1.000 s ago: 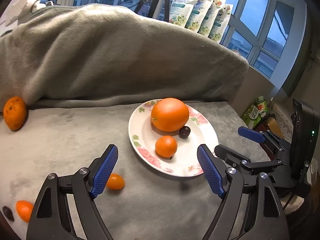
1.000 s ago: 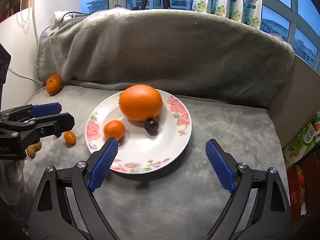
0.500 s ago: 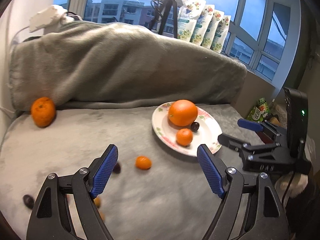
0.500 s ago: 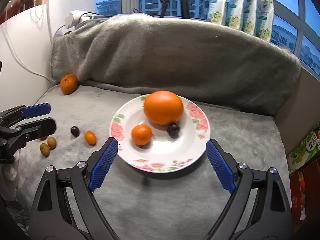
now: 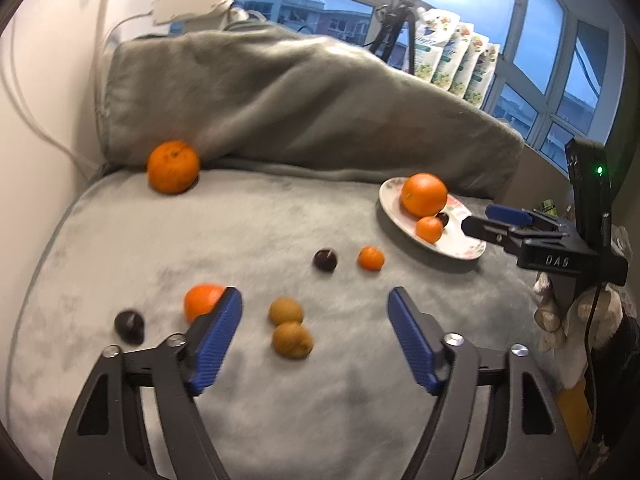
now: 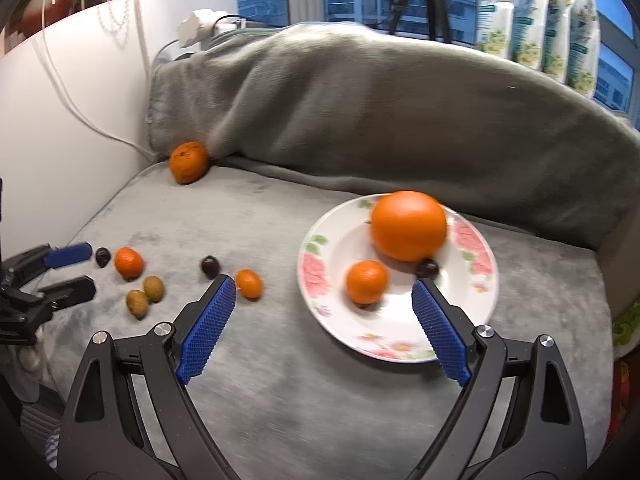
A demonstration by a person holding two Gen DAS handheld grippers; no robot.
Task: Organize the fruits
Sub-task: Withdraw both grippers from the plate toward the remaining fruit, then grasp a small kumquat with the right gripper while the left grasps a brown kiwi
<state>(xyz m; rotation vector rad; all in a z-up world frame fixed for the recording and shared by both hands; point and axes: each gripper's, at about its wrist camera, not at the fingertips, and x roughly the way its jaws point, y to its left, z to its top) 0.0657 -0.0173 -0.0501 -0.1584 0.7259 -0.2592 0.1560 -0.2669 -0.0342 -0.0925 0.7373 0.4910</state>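
- The plate (image 6: 320,292) sits on the grey blanket (image 5: 280,208) and already holds a big orange (image 6: 408,225), a small mandarin (image 6: 366,282) and a dark plum (image 6: 427,269).
- Loose fruit lies on the blanket to the plate's left: two brown kiwis (image 5: 289,328) touching each other, a tangerine (image 5: 200,300), a kumquat (image 5: 371,258), two more dark plums (image 5: 325,259) (image 5: 129,325), and a rough orange (image 5: 173,166) far back against the blanket's fold.
- The left gripper (image 5: 314,340) hovers above the blanket with its jaws wide apart and nothing between them; the kiwis lie right in the gap, the tangerine just behind its left finger.
- The right gripper (image 6: 322,320) also stands apart and empty, near the plate's front edge, with the small mandarin seen between its fingers.
- Judged step: partway through gathering; the left gripper seems to be lining up its next pick, likely a kiwi.
- The next move calls for lowering over one kiwi only, centring it between the pads, and closing gently, since round fruit on soft cloth may roll and the neighbour touches it.
- After that comes a carry to a free spot on the plate, clear of the right gripper.
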